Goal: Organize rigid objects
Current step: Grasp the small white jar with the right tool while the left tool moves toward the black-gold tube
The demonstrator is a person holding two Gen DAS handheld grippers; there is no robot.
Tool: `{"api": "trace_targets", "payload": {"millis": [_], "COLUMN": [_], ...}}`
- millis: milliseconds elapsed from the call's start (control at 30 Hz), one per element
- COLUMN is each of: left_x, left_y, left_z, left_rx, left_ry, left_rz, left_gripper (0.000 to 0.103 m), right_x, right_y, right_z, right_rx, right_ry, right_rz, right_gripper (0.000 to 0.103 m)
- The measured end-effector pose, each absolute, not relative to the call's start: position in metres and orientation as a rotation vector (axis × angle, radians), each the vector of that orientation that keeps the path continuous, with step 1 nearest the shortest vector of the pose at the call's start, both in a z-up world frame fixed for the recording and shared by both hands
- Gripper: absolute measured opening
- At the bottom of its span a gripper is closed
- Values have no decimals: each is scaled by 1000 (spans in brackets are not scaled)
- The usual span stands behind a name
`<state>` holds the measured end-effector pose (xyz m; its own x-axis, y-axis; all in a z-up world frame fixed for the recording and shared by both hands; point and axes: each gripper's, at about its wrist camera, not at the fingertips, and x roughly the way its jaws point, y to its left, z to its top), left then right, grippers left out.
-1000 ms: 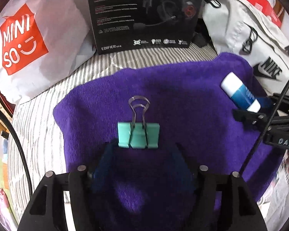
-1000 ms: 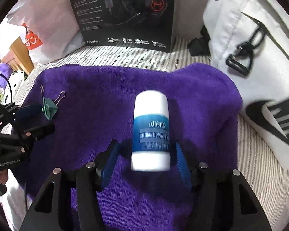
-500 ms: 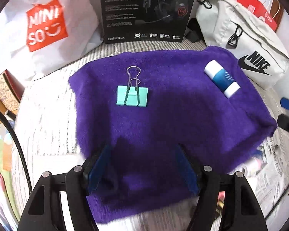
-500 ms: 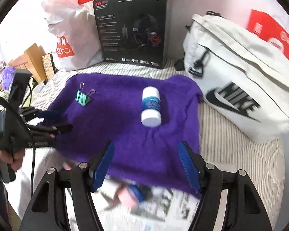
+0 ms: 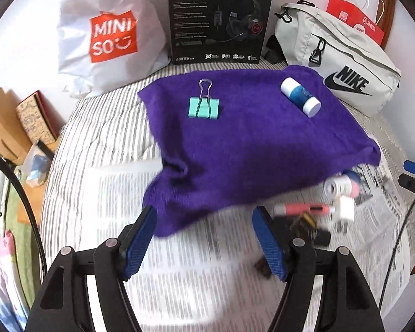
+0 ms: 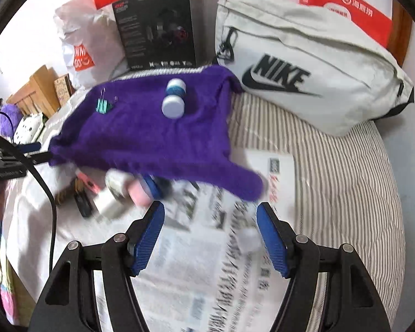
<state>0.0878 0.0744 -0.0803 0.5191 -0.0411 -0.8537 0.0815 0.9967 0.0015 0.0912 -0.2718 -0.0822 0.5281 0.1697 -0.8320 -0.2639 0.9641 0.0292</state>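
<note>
A purple towel [image 5: 249, 144] [image 6: 146, 138] lies on a striped bed. On it rest a mint-green binder clip [image 5: 204, 107] [image 6: 103, 106] and a blue-and-white glue stick [image 5: 300, 96] [image 6: 174, 98]. At the towel's near edge, on newspaper, lies a blurred pile: a pink pen [image 5: 304, 209], a white charger [image 6: 108, 200] and a roll of tape [image 6: 119, 182]. My left gripper [image 5: 204, 221] hangs open over the newspaper, short of the towel, nothing between its blue pads. My right gripper [image 6: 210, 218] is open too, empty, over newspaper by the towel's near corner.
Behind the towel stand a white MINISO bag [image 5: 108, 36], a black headset box [image 5: 218, 19] and a white Nike bag [image 6: 304, 63]. Red paper bags [image 6: 345, 2] lean at the back. Cardboard and clutter [image 5: 11, 127] fill the left bedside.
Both grippers have pulled back and up from the towel. The left one has left the binder clip and the right one the glue stick; both things stay on the towel.
</note>
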Motion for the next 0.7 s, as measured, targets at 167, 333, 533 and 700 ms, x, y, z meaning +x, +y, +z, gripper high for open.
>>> {"api": "trace_targets", "payload": {"millis": [167,333,533,700], "left_x": [62,44,31,29], "left_y": [75,70,60,54], "left_z": [-83,-93,-104,-105], "left_rx": [41,12,32,42], "left_ry": [1028,1034,1072,1076], "left_rz": [-77,-89,-98,-103], "left_gripper": [70,70,70,70], "right_x": [75,76,83,84], "right_y": [-289,-298,-306,-302], "right_z": [-101,-124,-141,-142], "right_rx": [-129,-115,-108,-137], "right_ry": [970,993,986,957], "right_rz": [245,238,229,229], "right_gripper": [69,50,41,25]}}
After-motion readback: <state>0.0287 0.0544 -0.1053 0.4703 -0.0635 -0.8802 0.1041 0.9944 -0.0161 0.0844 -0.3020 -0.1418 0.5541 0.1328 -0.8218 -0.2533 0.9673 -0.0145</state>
